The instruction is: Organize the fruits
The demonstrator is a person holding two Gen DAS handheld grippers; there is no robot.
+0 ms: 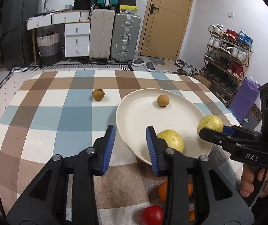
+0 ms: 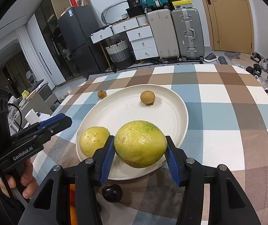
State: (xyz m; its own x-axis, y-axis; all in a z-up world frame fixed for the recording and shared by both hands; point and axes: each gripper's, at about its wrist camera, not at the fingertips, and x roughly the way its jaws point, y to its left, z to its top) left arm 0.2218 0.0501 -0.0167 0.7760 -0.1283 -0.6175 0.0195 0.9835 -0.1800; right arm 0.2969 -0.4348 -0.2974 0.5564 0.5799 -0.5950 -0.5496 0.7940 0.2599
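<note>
right gripper: pinching the large yellow-green fruit, blue pads pressed on both its sides; it hangs over the near part of the plate, whether it rests on it I can't tell
left gripper: jaws apart, nothing between the pads; it hovers at the plate's near-left rim, right finger just beside the second yellow fruit
second yellow fruit: lying on the plate at the near-left edge, just beside the held one, free of either gripper
plate: white, round, on the checked tablecloth; mostly bare in the middle
small brown fruit on plate: far side of the plate, well apart from the yellow pair
small brown fruit off plate: on the cloth, left of the plate, near its far-left rim
other fruit near edge: dark round one on the cloth just below the plate; red one and orange one partly hidden behind the left gripper
step: placing, looks like the big fruit is being set down on the plate beside its twin
progress: roughly midway, two on, one in the grip, several not yet on
next move needs: lower until the fruit sits, then spread the right jaws gently so it doesn't roll into its neighbour or off the rim
left next: likely free for the loose brown fruit or the near ones
</note>
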